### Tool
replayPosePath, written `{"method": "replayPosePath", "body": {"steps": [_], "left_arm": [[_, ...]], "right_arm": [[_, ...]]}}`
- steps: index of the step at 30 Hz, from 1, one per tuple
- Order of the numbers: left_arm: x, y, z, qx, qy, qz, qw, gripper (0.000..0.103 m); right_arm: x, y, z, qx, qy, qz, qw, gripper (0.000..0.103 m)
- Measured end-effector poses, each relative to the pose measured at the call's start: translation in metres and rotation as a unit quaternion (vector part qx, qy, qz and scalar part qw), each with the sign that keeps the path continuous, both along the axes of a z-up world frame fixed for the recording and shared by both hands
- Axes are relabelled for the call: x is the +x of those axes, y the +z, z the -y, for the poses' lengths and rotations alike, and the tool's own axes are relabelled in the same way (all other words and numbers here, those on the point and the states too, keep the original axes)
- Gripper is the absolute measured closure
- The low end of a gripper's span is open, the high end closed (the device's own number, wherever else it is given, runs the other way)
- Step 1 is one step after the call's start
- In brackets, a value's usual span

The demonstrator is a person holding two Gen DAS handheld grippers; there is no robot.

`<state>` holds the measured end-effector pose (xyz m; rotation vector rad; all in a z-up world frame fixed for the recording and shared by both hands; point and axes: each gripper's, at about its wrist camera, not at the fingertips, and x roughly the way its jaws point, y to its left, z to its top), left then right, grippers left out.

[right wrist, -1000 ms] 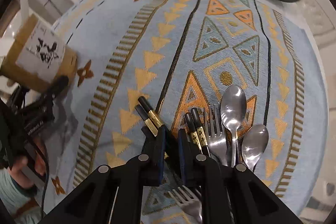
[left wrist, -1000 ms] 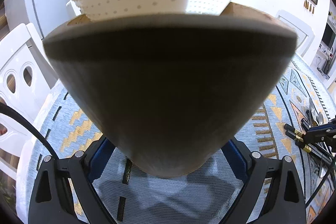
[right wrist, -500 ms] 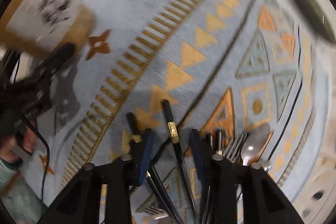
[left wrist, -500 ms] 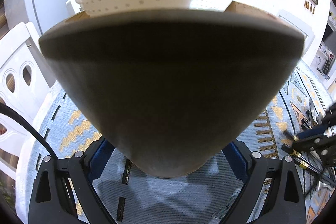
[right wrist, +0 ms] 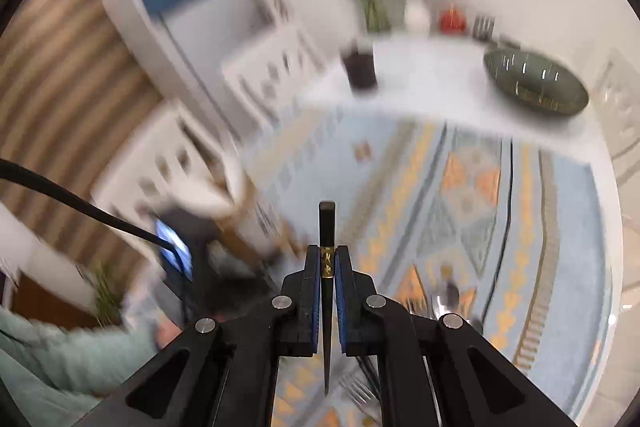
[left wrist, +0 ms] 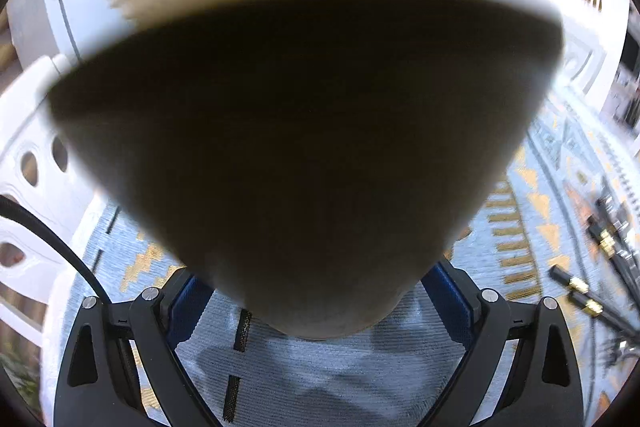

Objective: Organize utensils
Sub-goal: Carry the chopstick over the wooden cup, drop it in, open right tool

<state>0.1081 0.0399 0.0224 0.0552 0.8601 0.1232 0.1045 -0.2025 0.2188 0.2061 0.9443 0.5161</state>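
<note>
Your right gripper (right wrist: 327, 269) has its jaws nearly shut on a single black chopstick (right wrist: 326, 227), pinched right at the gold band. Its long axis runs straight up and down in the right wrist view: square blunt end poking out past the fingertips toward the far side of the table, thin end trailing back down between the gripper arms. It's up in the air above the patterned blue tablecloth (right wrist: 560, 227).

Everything around it is smeared with blur. Farther out on the table you've got a dark cup (right wrist: 361, 69) and a green oval dish (right wrist: 536, 83), well apart from each other. The spoons (right wrist: 444, 301) lie on the cloth just right of your gripper.

Your left gripper (left wrist: 316, 291) is clamped around a brown cup-shaped holder (left wrist: 304, 147) that fills most of that view and hides whatever's behind it. More black chopsticks (left wrist: 576, 285) lie on the cloth off to its right. A pale green sleeve (right wrist: 60, 351) shows at lower left.
</note>
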Motion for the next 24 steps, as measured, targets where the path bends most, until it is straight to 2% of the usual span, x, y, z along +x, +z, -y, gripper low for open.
{"method": "replayPosePath", "body": {"steps": [1, 3, 6, 9, 13, 16, 19, 24], "left_arm": [[0.001, 0.0, 0.0, 0.002, 0.0, 0.001, 1.0, 0.007], [0.001, 0.0, -0.002, -0.004, 0.001, 0.001, 1.0, 0.007], [0.0, 0.0, -0.003, -0.006, 0.0, 0.003, 1.0, 0.008], [-0.001, 0.001, -0.009, -0.019, -0.002, 0.0, 0.9998, 0.008], [-0.012, 0.001, -0.009, -0.025, -0.001, 0.001, 0.9997, 0.01], [-0.02, 0.005, -0.012, -0.023, 0.006, 0.017, 0.9996, 0.009], [-0.024, 0.006, -0.014, -0.026, 0.009, 0.018, 0.9995, 0.009], [-0.036, 0.005, -0.007, 0.002, 0.012, 0.016, 0.9998, 0.009]], "right_arm": [[0.002, 0.014, 0.001, 0.037, 0.002, 0.013, 0.999, 0.097], [0.011, 0.034, -0.006, 0.067, 0.001, 0.042, 0.997, 0.097], [0.031, 0.058, -0.03, 0.087, 0.002, 0.083, 0.993, 0.097], [0.044, 0.079, -0.059, 0.091, 0.015, 0.102, 0.991, 0.097], [0.06, 0.08, -0.097, 0.059, 0.041, 0.113, 0.991, 0.097], [0.066, 0.075, -0.115, 0.045, 0.05, 0.118, 0.991, 0.097], [0.067, 0.073, -0.121, 0.045, 0.055, 0.124, 0.99, 0.097], [0.07, 0.085, -0.124, 0.06, 0.054, 0.137, 0.987, 0.097]]}}
